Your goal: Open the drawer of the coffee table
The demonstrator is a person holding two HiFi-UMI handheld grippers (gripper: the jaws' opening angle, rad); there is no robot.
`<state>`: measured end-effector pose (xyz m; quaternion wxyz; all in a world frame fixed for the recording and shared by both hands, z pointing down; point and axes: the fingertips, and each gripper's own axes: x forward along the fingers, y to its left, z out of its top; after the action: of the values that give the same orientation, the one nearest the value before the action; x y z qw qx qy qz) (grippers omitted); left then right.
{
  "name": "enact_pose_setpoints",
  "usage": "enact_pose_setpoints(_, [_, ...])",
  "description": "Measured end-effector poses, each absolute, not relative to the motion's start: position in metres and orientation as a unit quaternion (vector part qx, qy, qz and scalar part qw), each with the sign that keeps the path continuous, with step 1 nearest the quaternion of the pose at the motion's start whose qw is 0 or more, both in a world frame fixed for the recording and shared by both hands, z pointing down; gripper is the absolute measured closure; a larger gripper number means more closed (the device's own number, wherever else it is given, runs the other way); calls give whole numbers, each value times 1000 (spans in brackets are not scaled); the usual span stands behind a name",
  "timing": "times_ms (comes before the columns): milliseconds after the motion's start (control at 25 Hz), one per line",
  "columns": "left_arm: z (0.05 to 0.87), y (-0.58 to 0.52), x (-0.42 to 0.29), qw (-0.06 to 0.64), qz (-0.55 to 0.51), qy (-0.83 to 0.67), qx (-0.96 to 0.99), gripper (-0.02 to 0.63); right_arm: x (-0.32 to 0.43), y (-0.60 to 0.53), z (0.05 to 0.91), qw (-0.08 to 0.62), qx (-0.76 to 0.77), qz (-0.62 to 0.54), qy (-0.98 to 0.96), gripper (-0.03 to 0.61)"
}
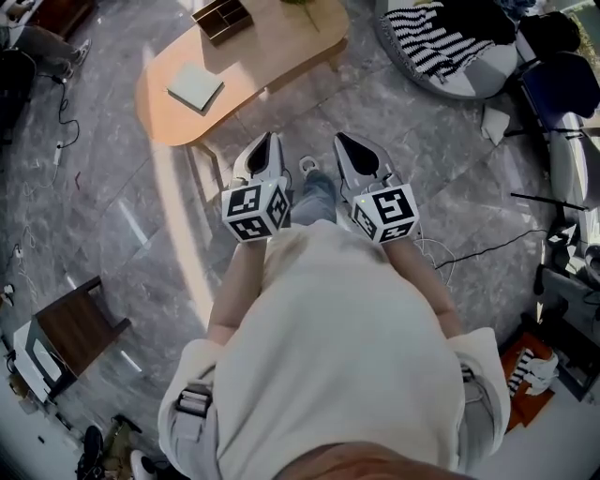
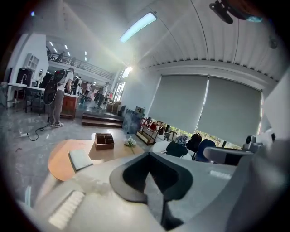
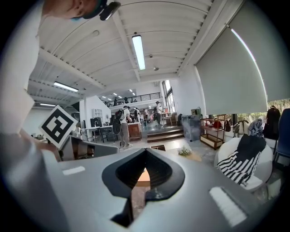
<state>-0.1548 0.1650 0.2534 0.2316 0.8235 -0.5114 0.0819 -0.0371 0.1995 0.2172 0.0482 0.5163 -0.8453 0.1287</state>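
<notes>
A light wooden coffee table (image 1: 267, 56) with rounded ends stands ahead of me on the grey floor; its drawer is not visible. In the left gripper view the coffee table (image 2: 61, 161) lies ahead, low and to the left. My left gripper (image 1: 270, 142) is held in the air short of the table's near edge, jaws shut and empty. Beside it my right gripper (image 1: 349, 143) hangs over the floor, also shut with nothing held. Through its jaws a sliver of the coffee table (image 3: 141, 176) shows. Neither gripper touches the table.
On the table lie a pale green book (image 1: 195, 87), a dark wooden organiser box (image 1: 222, 16) and small flowers (image 2: 130, 142). A round seat with a striped cloth (image 1: 445, 42) stands at the right, a dark stool (image 1: 77, 328) at the left, cables (image 1: 487, 248) on the floor.
</notes>
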Motion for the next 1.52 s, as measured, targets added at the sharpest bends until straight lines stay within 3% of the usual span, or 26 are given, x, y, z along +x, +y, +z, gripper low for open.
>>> enact_pose_setpoints(960, [295, -13, -146, 264, 112, -559, 778, 612, 16, -16, 236, 75, 490, 165, -853, 578])
enact_pose_setpoints(1520, [407, -60, -160, 315, 134, -594, 728, 612, 52, -91, 324, 131, 477, 195, -847, 578])
